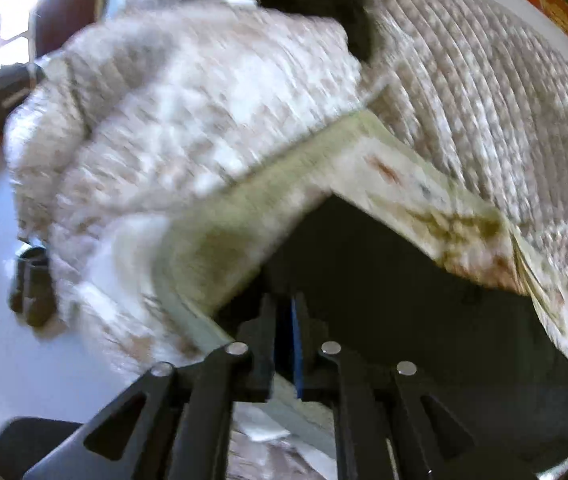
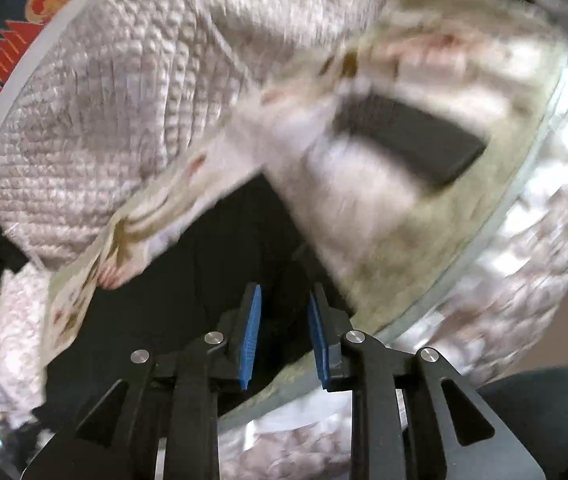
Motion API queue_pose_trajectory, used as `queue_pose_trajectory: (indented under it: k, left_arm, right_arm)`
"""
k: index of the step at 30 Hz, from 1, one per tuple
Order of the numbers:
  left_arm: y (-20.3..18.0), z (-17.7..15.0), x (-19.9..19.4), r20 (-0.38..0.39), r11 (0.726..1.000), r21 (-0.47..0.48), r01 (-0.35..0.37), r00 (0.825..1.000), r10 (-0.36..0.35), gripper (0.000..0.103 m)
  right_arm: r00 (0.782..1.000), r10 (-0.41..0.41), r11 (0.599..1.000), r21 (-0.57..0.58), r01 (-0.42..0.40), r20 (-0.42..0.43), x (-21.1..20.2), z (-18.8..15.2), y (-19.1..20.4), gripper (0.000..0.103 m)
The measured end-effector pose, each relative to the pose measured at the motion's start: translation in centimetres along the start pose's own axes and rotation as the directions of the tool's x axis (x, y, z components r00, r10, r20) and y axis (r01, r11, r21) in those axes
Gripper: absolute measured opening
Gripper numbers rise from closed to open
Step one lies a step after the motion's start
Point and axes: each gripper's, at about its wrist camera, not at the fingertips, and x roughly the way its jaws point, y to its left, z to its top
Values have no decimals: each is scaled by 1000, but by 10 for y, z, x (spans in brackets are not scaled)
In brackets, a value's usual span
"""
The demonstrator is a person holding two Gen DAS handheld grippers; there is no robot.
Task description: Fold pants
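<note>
The quilt (image 1: 483, 92), pale and stitched in ridges, is the largest thing and covers the bed; I describe every place from it. The quilt's printed edge (image 1: 423, 200) is turned up, and I judge it was pushed back to make a flat place for folding. The pants (image 1: 403, 300) are dark and lie just below this turned edge, on the side nearest the cameras; in the right wrist view the same dark cloth (image 2: 156, 280) fills the lower middle, under the quilt's border. On top of the quilt, in the right wrist view, rests a dark flat object (image 2: 411, 144); it is blurred and I cannot say what it is. The left gripper (image 1: 285, 344) is at the pants' near edge, its jaws almost fully together with only a thin slit between the blue pads, probably pinching the dark cloth to lift it, though the contact itself is not clear. The right gripper (image 2: 284, 336) also reaches over the pants, its jaws apart by a moderate gap with dark cloth between them; probably it is ready to close on the fabric.
</note>
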Motion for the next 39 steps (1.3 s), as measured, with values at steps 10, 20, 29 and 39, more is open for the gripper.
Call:
queue_pose_trajectory:
  k: [10,20,29,39]
  left_arm:
    - [-39,-6,15,-85,981,127,144,987,-134,34]
    - [-55,19,35,-116,979,150,136,986,-119,35]
    - [-117,31,81,-167,935,318,160,980,-111,40]
    - [-119,24,83,-131,935,339,106,989,-65,48]
  right_arm:
    - [987,14,980,-193,-45,-160,48,-23,29,24]
    - [989,86,945,-305,-121,-124,61,18,67,31]
    - [988,-41,915,-404,-24,-151,132,36,98,43]
    - [995,-37,928,-373,-1,-94,121,36,92,45]
